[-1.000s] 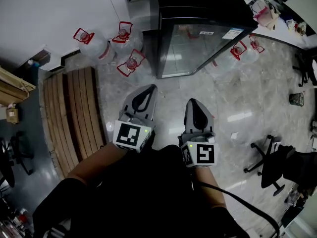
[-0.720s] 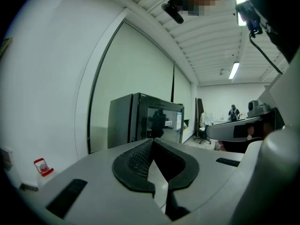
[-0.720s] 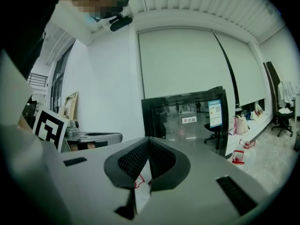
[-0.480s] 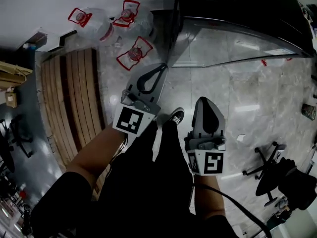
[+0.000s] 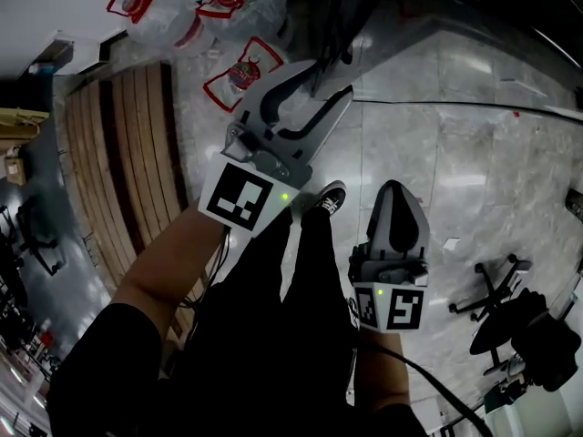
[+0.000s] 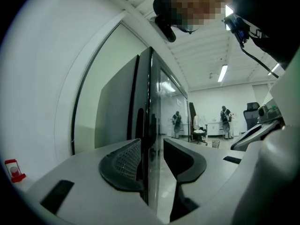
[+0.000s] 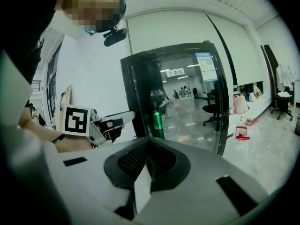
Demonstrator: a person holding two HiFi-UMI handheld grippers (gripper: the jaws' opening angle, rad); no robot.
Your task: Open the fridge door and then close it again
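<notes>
**Now the left gripper is at the door edge**

So, compared with one second ago, the person has stepped much nearer to the fridge (image 7: 178, 97). It fills the far part of the head view, where before it stood well apart. At that time both grippers hung low, side by side. The left gripper (image 5: 330, 78) has since reached far forward and its jaws have opened. In the left gripper view, the dark vertical edge of the glass door (image 6: 150, 102) stands between the two jaws of this gripper (image 6: 152, 149). The left jaw is just beside the edge, maybe touching it. The right jaw is a little apart, so I judge that the door is surrounded but not yet clamped.

The right gripper (image 5: 398, 189) stays back, near the person's body and to the right. Its jaws (image 7: 147, 156) are pressed together with nothing between them.

The door itself looks closed against the cabinet, and a green can (image 7: 158, 121) shows behind the glass. The water bottles (image 5: 241, 71) and the wooden pallet (image 5: 127, 153) lie to the left on the floor.

For the task, this means the approach is finished and the opening has not begun. The next step is probably to close the jaws on the edge and pull the door outward.
</notes>
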